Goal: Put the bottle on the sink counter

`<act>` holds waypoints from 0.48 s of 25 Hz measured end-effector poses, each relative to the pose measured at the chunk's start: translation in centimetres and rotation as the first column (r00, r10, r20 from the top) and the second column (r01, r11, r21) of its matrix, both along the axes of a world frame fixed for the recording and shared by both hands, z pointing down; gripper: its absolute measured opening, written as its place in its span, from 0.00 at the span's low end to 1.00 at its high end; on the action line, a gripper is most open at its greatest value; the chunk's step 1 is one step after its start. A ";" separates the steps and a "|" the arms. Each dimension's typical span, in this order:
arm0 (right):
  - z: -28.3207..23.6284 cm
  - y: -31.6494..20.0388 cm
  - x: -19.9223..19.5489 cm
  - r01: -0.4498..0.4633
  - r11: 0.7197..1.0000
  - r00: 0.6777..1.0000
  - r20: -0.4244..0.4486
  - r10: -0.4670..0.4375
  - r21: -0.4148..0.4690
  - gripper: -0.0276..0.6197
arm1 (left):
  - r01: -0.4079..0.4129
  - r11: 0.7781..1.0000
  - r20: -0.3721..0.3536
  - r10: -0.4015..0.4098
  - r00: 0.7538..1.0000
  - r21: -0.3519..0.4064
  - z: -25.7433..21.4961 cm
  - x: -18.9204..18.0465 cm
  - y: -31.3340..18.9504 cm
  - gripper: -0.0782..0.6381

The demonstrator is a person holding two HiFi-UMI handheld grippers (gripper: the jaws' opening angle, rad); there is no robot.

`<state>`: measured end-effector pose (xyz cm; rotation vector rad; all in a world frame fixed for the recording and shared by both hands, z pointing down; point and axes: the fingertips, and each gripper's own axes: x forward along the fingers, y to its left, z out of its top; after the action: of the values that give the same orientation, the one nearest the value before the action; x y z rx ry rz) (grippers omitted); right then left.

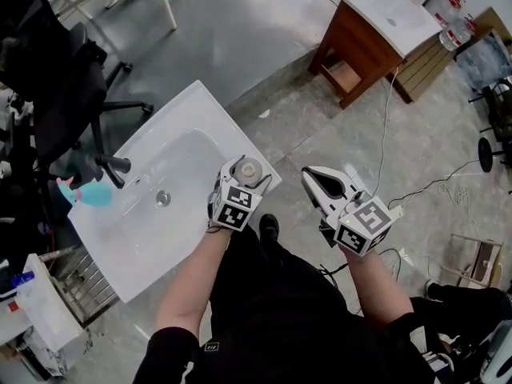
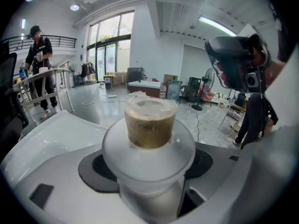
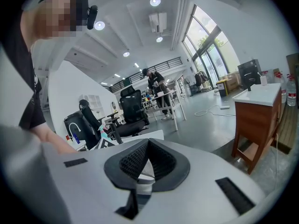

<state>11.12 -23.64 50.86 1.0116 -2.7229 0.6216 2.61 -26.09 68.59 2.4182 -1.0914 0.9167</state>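
L gripper [image 1: 247,172] fingers were clamped on the frosted bottle [image 2: 149,146], brownish cap up, at the front corner of the sink surface [image 1: 200,106], beside the basin [image 1: 172,166]; contents unreadable. R gripper [image 3: 144,161] fingers were closed together, holding nothing. Teal spray bottle [image 1: 90,194] lay nr faucet [image 1: 116,166].

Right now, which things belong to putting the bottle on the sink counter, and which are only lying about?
Belong to the job: the bottle, clamped in the left gripper; the white sink counter.

Only lying about: the teal container on the counter; the black office chair; the wooden cabinet; the right gripper, shut and empty.
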 end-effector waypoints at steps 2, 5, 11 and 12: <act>-0.2 0.2 0.2 -0.003 1.000 1.000 0.003 0.003 0.006 0.06 | -0.003 1.000 0.007 0.003 1.000 -0.020 0.1 0.2 0.2 0.58; -0.4 0.3 0.5 -0.012 1.000 1.000 0.002 0.012 0.009 0.06 | 0.002 0.999 0.011 -0.001 1.000 -0.041 0.3 0.3 0.1 0.58; -1.2 0.8 0.6 -0.006 1.000 1.000 0.018 0.005 0.023 0.06 | 0.002 0.999 0.042 -0.001 0.999 -0.036 -0.6 0.0 0.4 0.58; -1.3 0.9 0.6 -0.005 1.000 1.000 0.022 0.004 0.024 0.06 | 0.001 1.000 0.049 0.000 0.999 -0.030 -0.9 -0.1 0.4 0.58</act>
<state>11.73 -22.76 49.52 1.0225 -2.7543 0.6054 2.49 -25.68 67.66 2.3830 -1.0874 0.9907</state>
